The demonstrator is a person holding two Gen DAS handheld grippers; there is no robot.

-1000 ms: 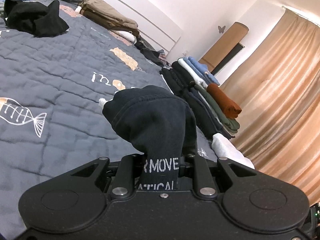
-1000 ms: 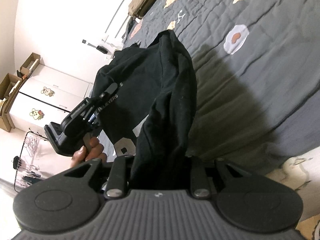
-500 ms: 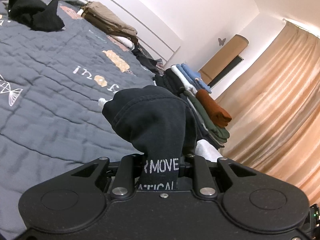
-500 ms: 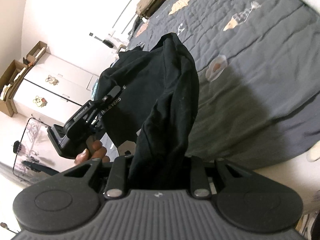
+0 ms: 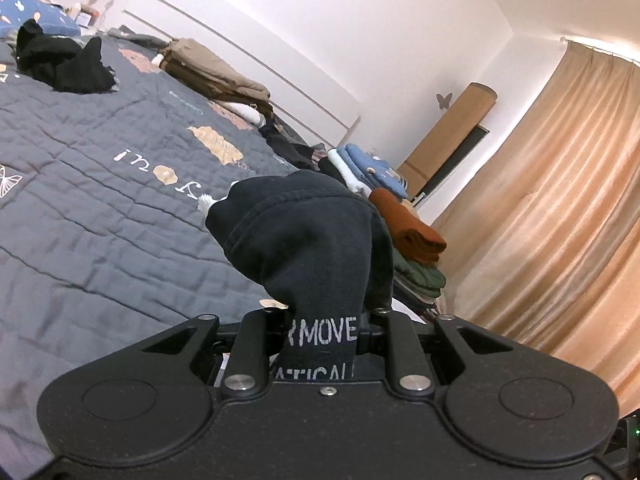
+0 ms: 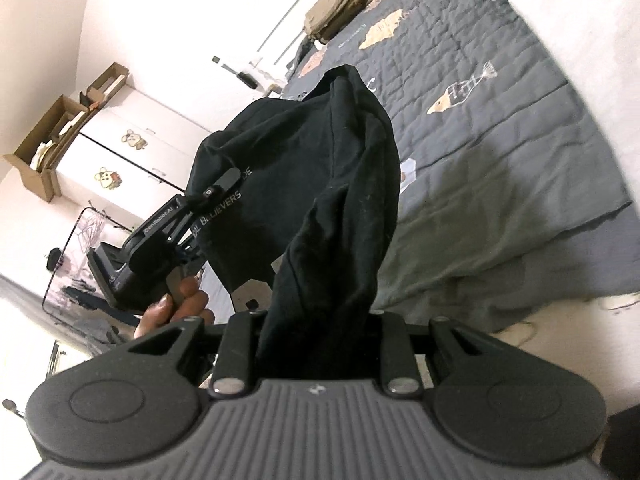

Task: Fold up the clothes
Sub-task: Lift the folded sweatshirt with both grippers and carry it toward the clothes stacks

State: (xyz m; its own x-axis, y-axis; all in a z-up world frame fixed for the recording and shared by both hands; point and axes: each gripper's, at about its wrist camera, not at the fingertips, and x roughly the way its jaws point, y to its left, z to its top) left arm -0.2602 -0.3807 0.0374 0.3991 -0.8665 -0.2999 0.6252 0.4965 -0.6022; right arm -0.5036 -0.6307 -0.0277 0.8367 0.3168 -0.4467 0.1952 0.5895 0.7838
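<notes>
- Two grippers, one garment, so going view by view.
- Left wrist view: the left gripper (image 5: 320, 320) is clamped on a bunched fold of the black top (image 5: 308, 236). The cloth hides the fingertips completely, and it humps up over them in a soft mound.
- The fabric reads as thick, matte knit with a stitched seam along the hump. It has white block lettering near the pinch and a small white tag poking out at the far side. I'd call it light and floppy, no stiffness at all, so it'll sag wherever it isn't held.
- The top is up in the air here, above the grey quilt (image 5: 100, 208). A stack (image 5: 404, 216) of folded clothes sits at the bed's far edge, and a loose black heap (image 5: 60, 64) lies well off toward the pillows.
- Right wrist view: the right gripper (image 6: 316, 320) is closed on another bunch of the same top, which rises out of the jaws as a dark column.
- The rest of the top hangs stretched across to the left gripper, held by a hand (image 6: 176, 308), with more white lettering on that panel.
- My guess is that seams, hem or shoulder corners are the spots to hold. Mid-panel pinches just make lumps, and knit like this shouldn't slip much.
</notes>
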